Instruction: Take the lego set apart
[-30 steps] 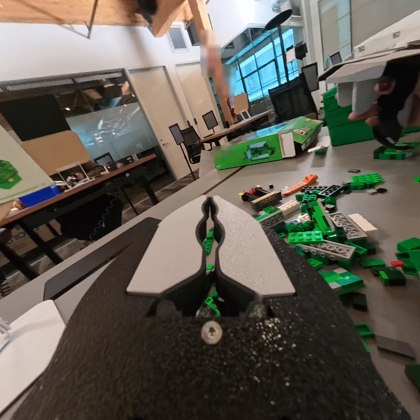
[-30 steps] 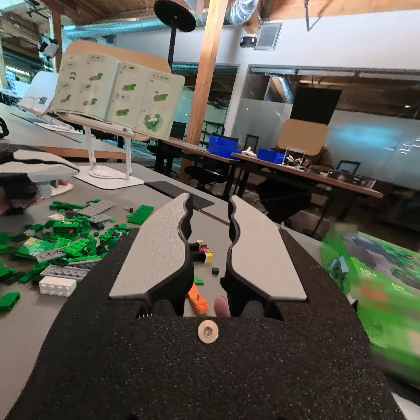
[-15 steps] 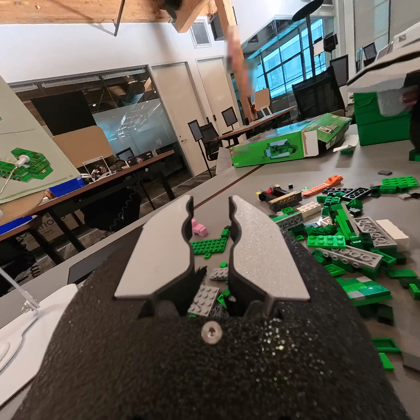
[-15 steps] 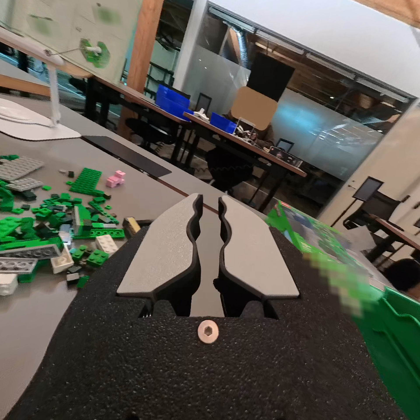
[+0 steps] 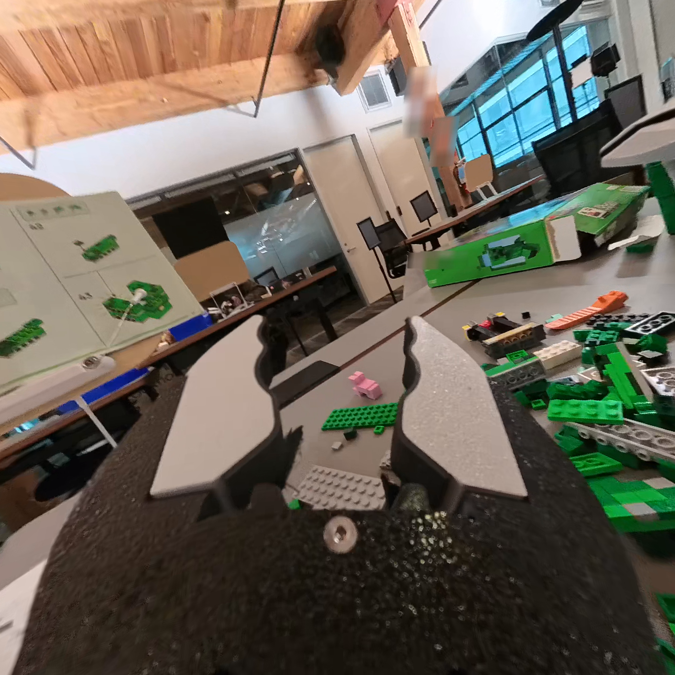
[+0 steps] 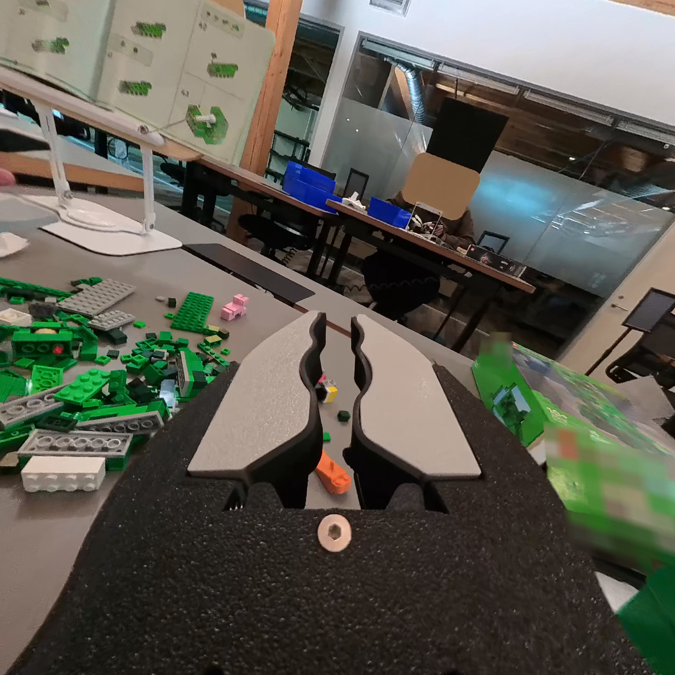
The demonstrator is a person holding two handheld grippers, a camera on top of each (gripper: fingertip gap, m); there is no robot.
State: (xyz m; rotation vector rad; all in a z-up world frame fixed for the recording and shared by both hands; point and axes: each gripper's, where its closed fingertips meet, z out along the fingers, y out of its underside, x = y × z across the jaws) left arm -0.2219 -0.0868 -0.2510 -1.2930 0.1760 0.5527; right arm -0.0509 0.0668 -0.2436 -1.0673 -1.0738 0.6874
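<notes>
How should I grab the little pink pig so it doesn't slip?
Probably pinch the pink pig across its flat body sides, coming straight down from above. It stands alone on the table, clear of the green plate, so open fingers should fit around it.

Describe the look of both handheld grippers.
The left gripper and the right gripper match: rough black speckled body, a silver hex-socket screw in the middle, and two flat grey jaws with wavy black inner edges. No cables, markings or sleeves show.

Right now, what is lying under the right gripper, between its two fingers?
Through the narrow gap of the right gripper, an orange brick separator, a black-and-yellow piece and small green bits lie on the grey table. The fingers hide everything beside them.
</notes>
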